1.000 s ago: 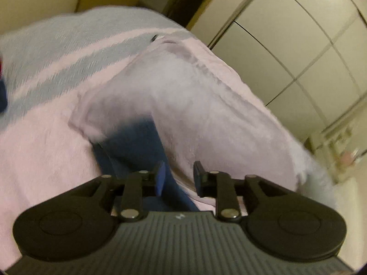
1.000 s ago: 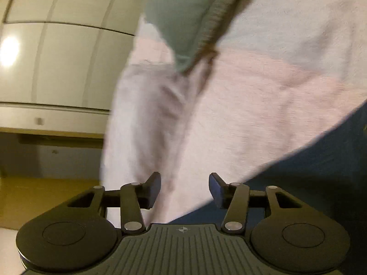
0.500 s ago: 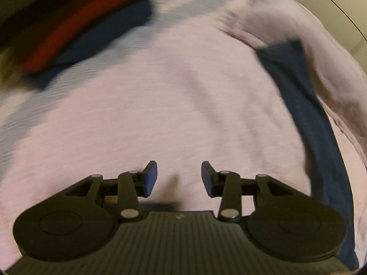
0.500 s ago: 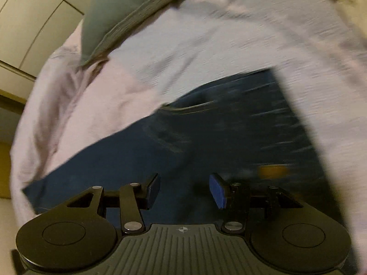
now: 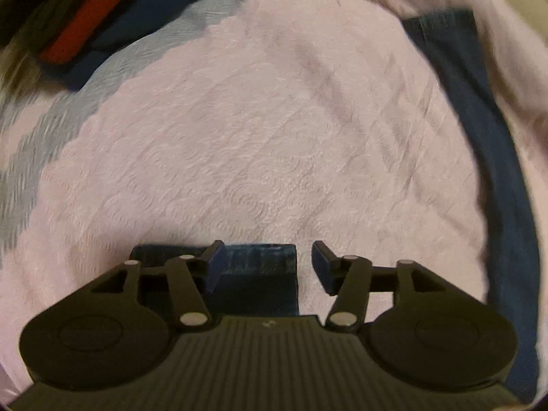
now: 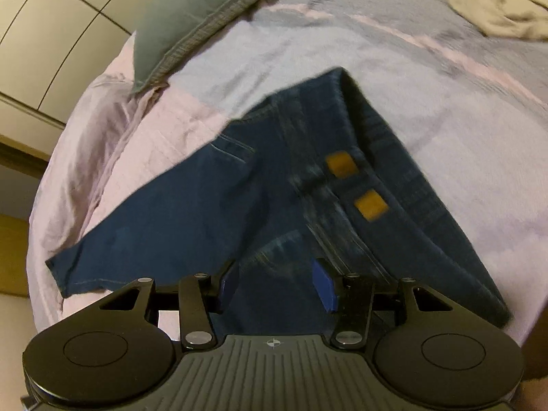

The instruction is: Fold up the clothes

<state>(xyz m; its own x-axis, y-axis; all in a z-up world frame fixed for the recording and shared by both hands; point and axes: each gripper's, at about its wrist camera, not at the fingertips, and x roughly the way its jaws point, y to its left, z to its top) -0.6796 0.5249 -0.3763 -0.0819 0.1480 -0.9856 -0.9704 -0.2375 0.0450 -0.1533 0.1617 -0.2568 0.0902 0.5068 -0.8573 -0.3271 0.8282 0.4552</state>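
Blue jeans [image 6: 212,212] on bed, right tool [image 6: 277,286] and left tool [image 5: 265,267] both gaping, angled down.

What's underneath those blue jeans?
The jeans lie spread on a pink and grey-blue bedspread. Anything directly beneath the denim is covered, so I can't tell.

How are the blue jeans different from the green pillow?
The jeans are dark blue; the pillow is grey-green. The jeans lie spread out flat near the right gripper, while the pillow looks puffier and sits farther off at the bed's edge. The jeans carry two yellow patches; the pillow is plain with a stitched border. Both are cloth and rest on the pink and blue bedspread.
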